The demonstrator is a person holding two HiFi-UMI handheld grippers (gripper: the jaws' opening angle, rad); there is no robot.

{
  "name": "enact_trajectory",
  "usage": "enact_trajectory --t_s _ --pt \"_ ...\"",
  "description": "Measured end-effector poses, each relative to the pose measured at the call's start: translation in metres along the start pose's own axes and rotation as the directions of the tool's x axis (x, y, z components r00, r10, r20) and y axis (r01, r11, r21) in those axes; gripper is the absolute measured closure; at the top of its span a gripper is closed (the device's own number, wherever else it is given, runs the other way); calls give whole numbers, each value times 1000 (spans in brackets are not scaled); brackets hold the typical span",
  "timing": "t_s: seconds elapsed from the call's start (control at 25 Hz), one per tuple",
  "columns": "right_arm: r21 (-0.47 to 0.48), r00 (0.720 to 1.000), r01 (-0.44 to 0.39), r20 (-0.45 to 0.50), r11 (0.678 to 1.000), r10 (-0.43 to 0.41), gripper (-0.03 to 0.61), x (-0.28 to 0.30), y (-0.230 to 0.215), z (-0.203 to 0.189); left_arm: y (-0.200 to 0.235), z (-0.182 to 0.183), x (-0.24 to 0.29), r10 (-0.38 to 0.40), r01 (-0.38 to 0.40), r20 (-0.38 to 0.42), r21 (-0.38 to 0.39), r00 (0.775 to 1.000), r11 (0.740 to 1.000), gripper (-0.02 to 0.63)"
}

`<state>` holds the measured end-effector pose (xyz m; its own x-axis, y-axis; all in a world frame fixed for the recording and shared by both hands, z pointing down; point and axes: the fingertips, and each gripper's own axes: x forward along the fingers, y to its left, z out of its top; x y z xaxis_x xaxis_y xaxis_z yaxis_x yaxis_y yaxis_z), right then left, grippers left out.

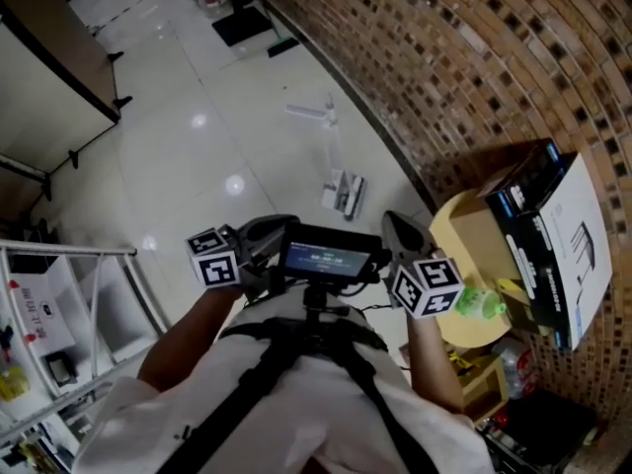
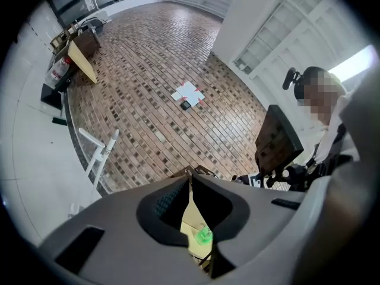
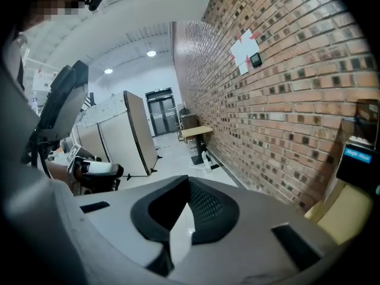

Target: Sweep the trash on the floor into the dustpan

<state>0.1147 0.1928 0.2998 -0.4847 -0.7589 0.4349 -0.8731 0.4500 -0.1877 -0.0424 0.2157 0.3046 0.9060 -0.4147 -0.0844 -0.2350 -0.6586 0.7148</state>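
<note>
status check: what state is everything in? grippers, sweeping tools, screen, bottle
left gripper: shut, empty.
right gripper: shut, empty.
broom and dustpan: apparently standing upright on the floor by the brick wall, not held.
screen: lit.
green bottle: on the yellow table, seemingly on its side.

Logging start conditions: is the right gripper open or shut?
Shut and empty: the right gripper has its jaws closed together in its own view, with nothing between them.
</note>
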Motion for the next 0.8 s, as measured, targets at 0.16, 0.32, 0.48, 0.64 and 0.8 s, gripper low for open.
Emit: enact_trajectory --t_s 0.16,0.32,0.48,0.64,0.8 --pt "-30 1000 -5 3 1000 6 578 4 2 7 0 4 1 3 -3 14 2 1000 1000 609" --pt "-40 1000 -5 -17 999 4 578 1 4 2 1 -2 3 5 -5 12 -15 1000 1000 609" --pt "-41 1000 -9 -25 999 8 578 2 4 -1 0 -3 4 7 -7 9 -20 1000 1000 609" --pt "-34 1000 -9 -27 999 8 578 2 3 -3 0 -3 4 7 -7 7 -22 1000 1000 609" --pt "-31 999 -9 -33 999 8 578 2 3 -6 2 -3 4 7 -7 9 -24 1000 1000 609"
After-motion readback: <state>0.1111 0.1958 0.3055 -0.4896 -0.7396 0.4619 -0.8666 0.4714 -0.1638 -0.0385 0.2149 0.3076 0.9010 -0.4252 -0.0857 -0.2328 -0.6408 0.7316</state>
